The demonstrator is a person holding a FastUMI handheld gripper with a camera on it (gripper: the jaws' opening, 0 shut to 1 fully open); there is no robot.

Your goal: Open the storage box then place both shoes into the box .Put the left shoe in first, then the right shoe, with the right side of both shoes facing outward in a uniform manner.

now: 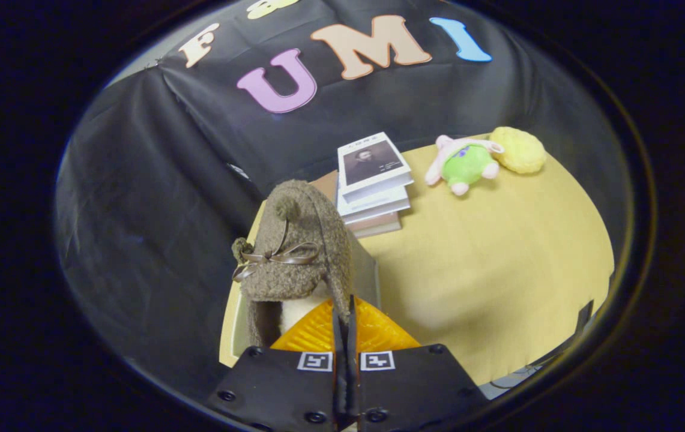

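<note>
Between my tool's (345,312) fingers, pinched together on its collar edge, hangs a brown fleece shoe (297,252). At 1 o'clock on the table (498,270) lie stacked books (373,183); farther right, a plush toy (465,163).

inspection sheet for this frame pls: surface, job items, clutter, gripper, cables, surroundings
Surface: yellow tabletop, mostly bare beyond the fingers.
Job's things: brown fuzzy shoe with a bow and pompoms, held up just ahead of the fingers; a pale box edge shows behind it, open or shut cannot be told. Second shoe: nothing seen.
Clutter: stack of books beyond the shoe; green and pink plush toy; yellow fuzzy ball touching the toy.
Grippers: gripper has its fingers closed together at the shoe's rim.
Cables: dark cable off the table's near edge.
Surroundings: black cloth wall behind the table.
</note>
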